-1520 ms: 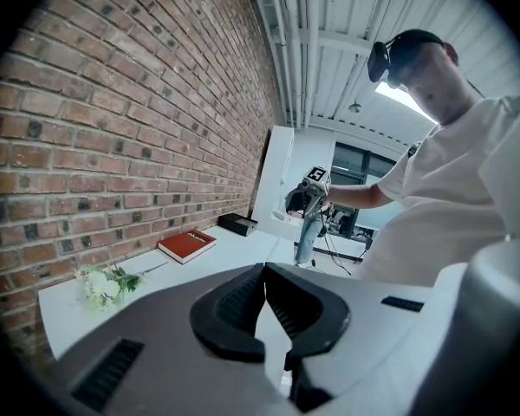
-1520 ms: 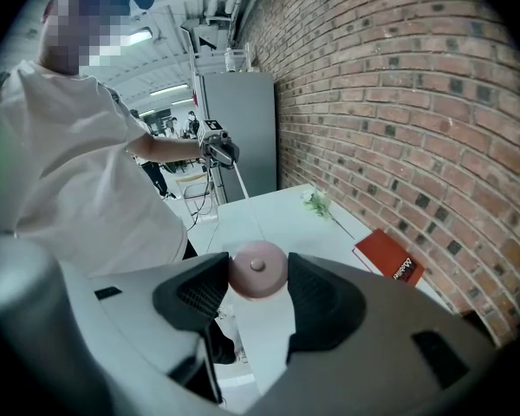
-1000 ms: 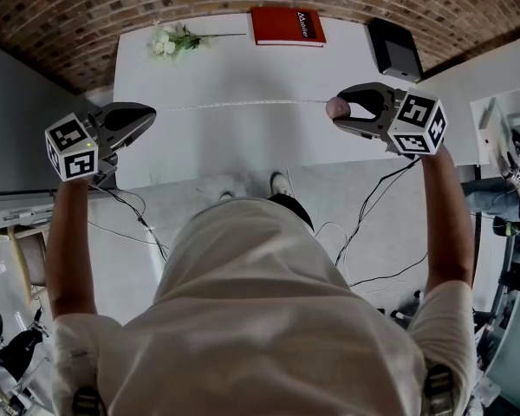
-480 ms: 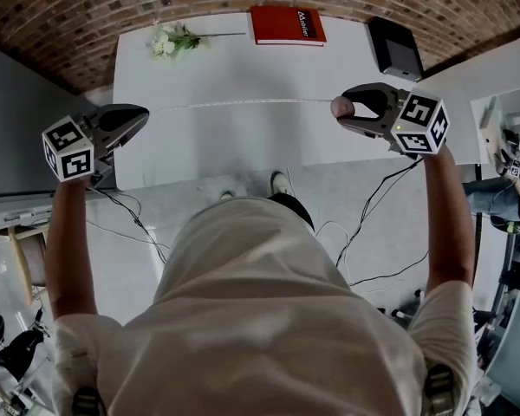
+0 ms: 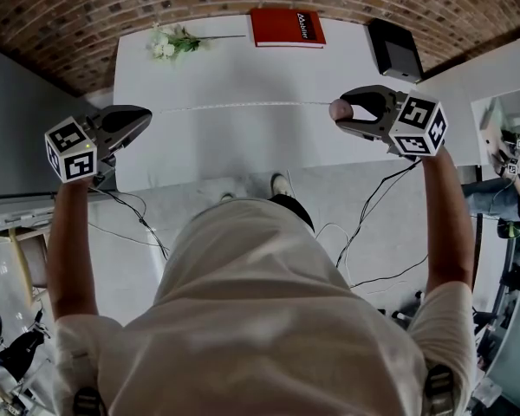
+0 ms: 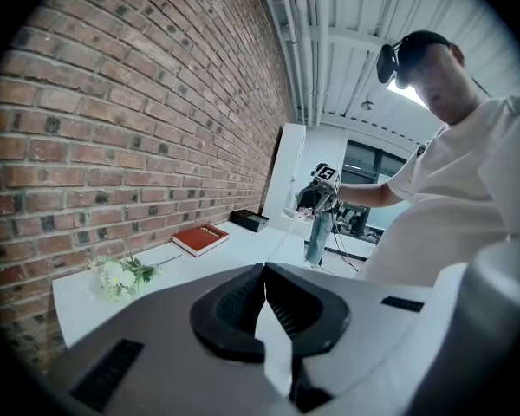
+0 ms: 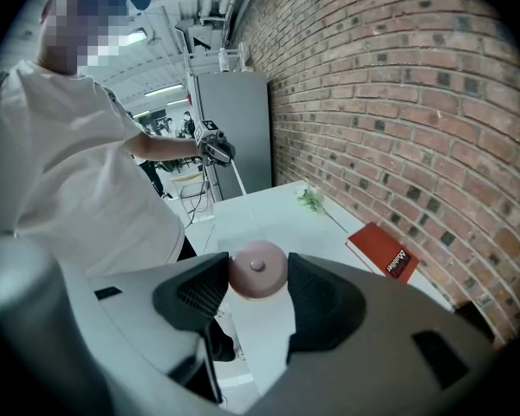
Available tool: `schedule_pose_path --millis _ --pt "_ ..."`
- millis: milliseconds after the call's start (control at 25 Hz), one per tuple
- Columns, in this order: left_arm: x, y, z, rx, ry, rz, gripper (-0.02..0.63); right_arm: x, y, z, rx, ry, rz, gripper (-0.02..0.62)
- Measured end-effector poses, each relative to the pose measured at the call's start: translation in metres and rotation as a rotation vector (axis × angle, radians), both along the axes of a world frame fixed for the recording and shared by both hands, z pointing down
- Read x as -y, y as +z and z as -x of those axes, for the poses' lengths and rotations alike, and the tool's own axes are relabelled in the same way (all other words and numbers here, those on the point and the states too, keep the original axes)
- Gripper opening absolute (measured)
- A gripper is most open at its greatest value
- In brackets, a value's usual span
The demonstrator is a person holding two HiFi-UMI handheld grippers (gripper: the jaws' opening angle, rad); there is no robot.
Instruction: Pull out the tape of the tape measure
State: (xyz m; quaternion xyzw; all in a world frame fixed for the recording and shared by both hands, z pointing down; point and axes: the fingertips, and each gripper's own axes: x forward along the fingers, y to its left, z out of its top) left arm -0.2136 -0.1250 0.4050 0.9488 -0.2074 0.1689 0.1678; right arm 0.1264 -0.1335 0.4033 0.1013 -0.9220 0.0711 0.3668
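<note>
A round pink tape measure [image 5: 338,108] [image 7: 257,269] sits between the pads of my right gripper [image 5: 341,111] [image 7: 253,271], which is shut on its case. A thin pale tape [image 5: 243,105] runs from it, stretched level above the white table [image 5: 243,68], to my left gripper [image 5: 147,113]. The left gripper [image 6: 264,271] is shut on the tape's end; a white strip of tape [image 6: 277,349] shows behind its closed jaws. Both grippers hang in the air at the table's near edge, far apart. From each gripper view, the other gripper shows small in the distance.
At the table's far edge lie a red book [image 5: 287,26], a sprig of white flowers [image 5: 172,40] and a black box [image 5: 395,48]. A brick wall stands behind the table. Cables [image 5: 364,215] trail over the floor by the person's feet.
</note>
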Motion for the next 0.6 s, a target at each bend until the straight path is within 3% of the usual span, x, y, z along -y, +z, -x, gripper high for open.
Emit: schedule_pose_path --millis 600 --pt "0.003 0.000 -0.015 0.006 -0.007 0.013 0.000 0.004 0.001 -0.014 0.005 -0.005 0.000 0.219"
